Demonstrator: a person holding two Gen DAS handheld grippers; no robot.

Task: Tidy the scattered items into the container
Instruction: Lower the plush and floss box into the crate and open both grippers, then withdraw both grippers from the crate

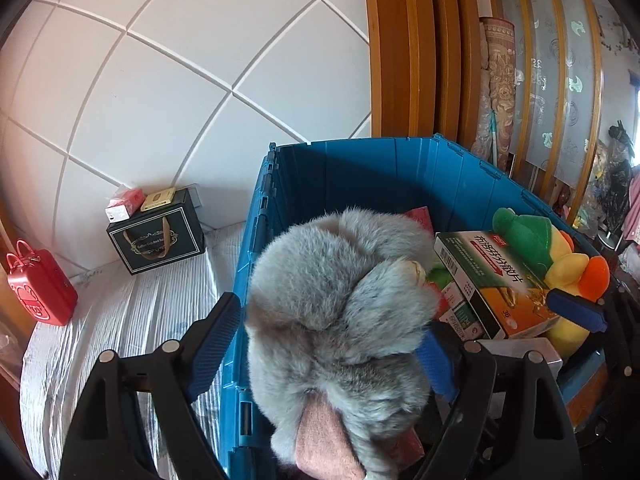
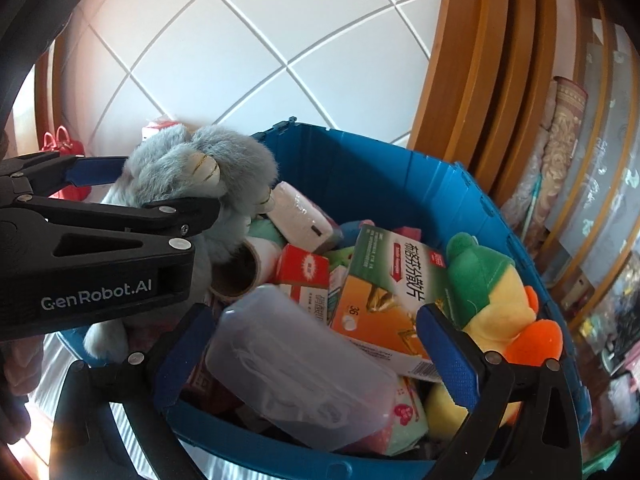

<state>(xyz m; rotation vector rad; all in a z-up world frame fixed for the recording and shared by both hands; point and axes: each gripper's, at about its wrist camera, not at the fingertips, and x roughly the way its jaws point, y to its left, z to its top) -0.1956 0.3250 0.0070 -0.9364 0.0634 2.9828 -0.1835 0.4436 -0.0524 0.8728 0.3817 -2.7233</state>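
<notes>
Beneath a white tiled wall (image 1: pixel 192 60) and beside a wooden door frame (image 1: pixel 404 48), the blue container (image 1: pixel 360 172) sits on a pale striped surface (image 1: pixel 140 304), the left gripper (image 1: pixel 320 340) clasping a grey plush toy (image 1: pixel 340 300) over it, the right gripper (image 2: pixel 312 344) spread wide above its contents.

**A lived-in room at home**

This is a household room, not a workplace. White wall panels (image 1: pixel 192 80) with diagonal seams meet a varnished wooden door frame (image 1: pixel 404 48), beside sliding panels of frosted patterned glass (image 1: pixel 556 80). A rolled carpet (image 1: pixel 496 84) leans in the corner. A black gift bag (image 1: pixel 157 241) and a red tin (image 1: pixel 40 288) sit on a plastic-wrapped surface (image 1: pixel 132 312). A blue crate (image 2: pixel 384 176) holds soft toys, tissue packs and medicine boxes.
</notes>
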